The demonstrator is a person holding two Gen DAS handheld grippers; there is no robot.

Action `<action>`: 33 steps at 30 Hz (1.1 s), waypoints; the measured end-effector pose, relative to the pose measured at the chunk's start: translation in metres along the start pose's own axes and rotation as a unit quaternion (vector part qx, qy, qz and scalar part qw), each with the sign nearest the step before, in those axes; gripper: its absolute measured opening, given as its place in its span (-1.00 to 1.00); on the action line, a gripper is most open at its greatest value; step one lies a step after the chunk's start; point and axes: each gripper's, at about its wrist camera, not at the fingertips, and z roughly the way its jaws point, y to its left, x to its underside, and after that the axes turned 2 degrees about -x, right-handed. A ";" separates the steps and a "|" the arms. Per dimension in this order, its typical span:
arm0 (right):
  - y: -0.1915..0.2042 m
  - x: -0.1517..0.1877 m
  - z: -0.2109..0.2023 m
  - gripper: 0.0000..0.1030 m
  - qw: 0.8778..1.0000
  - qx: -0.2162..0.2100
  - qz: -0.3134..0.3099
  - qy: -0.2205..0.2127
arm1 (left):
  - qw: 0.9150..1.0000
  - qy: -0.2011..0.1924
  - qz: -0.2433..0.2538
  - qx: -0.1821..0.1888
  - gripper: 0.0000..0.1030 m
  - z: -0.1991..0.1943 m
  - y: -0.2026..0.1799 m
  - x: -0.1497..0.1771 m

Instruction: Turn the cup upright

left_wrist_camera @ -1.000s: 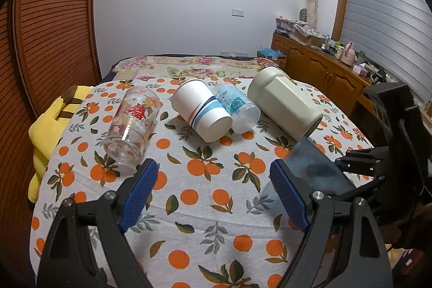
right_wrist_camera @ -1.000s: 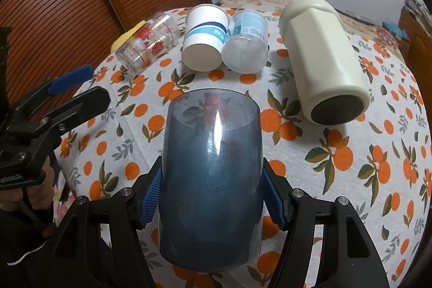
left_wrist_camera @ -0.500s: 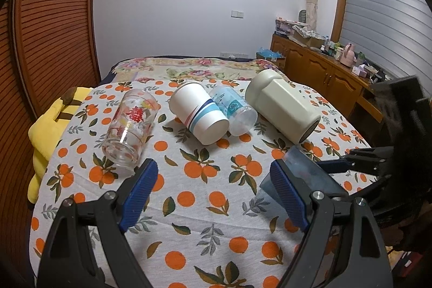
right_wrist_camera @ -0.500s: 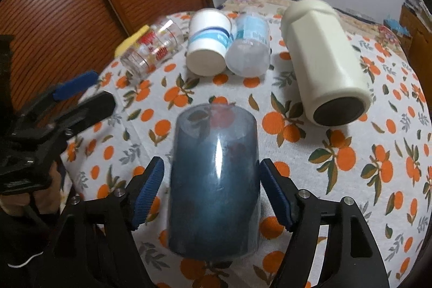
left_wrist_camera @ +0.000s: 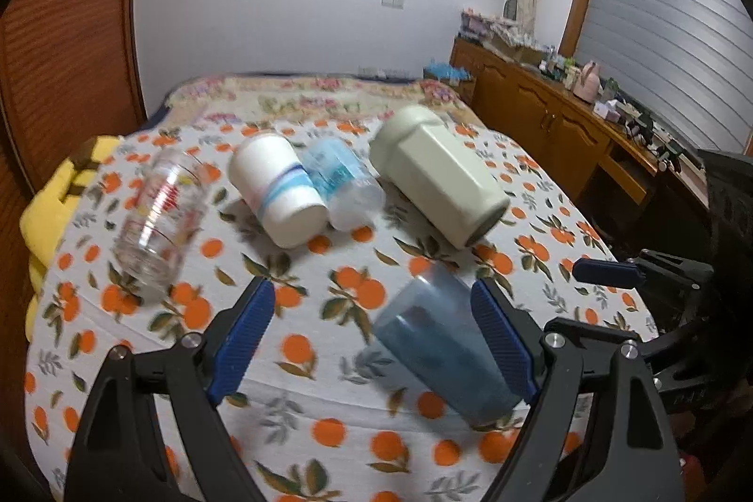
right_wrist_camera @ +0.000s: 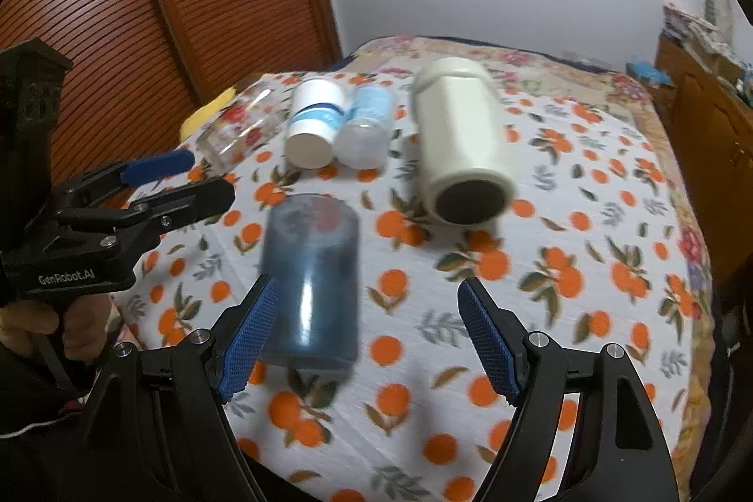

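Blue cup (right_wrist_camera: 308,281) is being seen standing on the tablecloth (right_wrist_camera: 564,314), blurred | right gripper (right_wrist_camera: 367,337) is being held spread, nothing pinched, cup beside its left finger | left gripper (left_wrist_camera: 372,342) is being held spread, empty | withdrawal is being advised straight back, without brushing the cup.

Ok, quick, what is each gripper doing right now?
Left gripper: open, holding nothing.
Right gripper: open, holding nothing; the blue cup stands free by its left finger.
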 end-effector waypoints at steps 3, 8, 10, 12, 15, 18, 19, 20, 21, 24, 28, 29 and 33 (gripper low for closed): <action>-0.013 0.005 -0.007 0.55 1.000 0.005 0.015 -0.011 | 1.000 0.024 -0.008 -0.001 0.67 0.008 -0.007 -0.002; -0.028 0.011 -0.011 0.55 0.999 0.011 0.033 -0.021 | 0.997 0.066 -0.039 0.001 0.67 0.026 -0.011 -0.005; -0.032 0.014 -0.011 0.55 0.999 0.013 0.035 -0.023 | 0.996 0.079 -0.048 -0.001 0.67 0.033 -0.011 -0.005; -0.035 0.015 -0.011 0.55 0.999 0.013 0.036 -0.025 | 0.995 0.090 -0.053 -0.003 0.67 0.039 -0.013 -0.004; -0.037 0.017 -0.010 0.55 0.999 0.014 0.037 -0.026 | 0.993 0.103 -0.057 0.000 0.67 0.047 -0.015 0.000; -0.040 0.018 -0.010 0.55 0.999 0.014 0.038 -0.027 | 0.992 0.107 -0.062 0.002 0.67 0.047 -0.015 0.001; -0.040 0.018 -0.010 0.55 0.999 0.014 0.039 -0.027 | 0.992 0.107 -0.062 0.002 0.67 0.047 -0.015 0.001; -0.040 0.018 -0.010 0.55 0.999 0.014 0.039 -0.027 | 0.992 0.109 -0.063 0.003 0.68 0.046 -0.015 0.001; -0.040 0.018 -0.010 0.55 0.999 0.014 0.039 -0.028 | 0.991 0.113 -0.065 0.006 0.68 0.046 -0.015 0.002; -0.040 0.018 -0.010 0.55 0.999 0.014 0.038 -0.029 | 0.989 0.123 -0.080 0.016 0.69 0.047 -0.011 0.003; -0.039 0.016 -0.010 0.55 0.999 0.013 0.036 -0.030 | 0.985 0.139 -0.101 0.034 0.70 0.051 -0.005 0.005; -0.039 0.016 -0.010 0.55 0.999 0.013 0.036 -0.031 | 0.983 0.143 -0.107 0.040 0.70 0.052 -0.004 0.006; -0.039 0.015 -0.009 0.55 0.999 0.015 0.035 -0.030 | 0.971 0.172 -0.147 0.076 0.70 0.060 0.005 0.010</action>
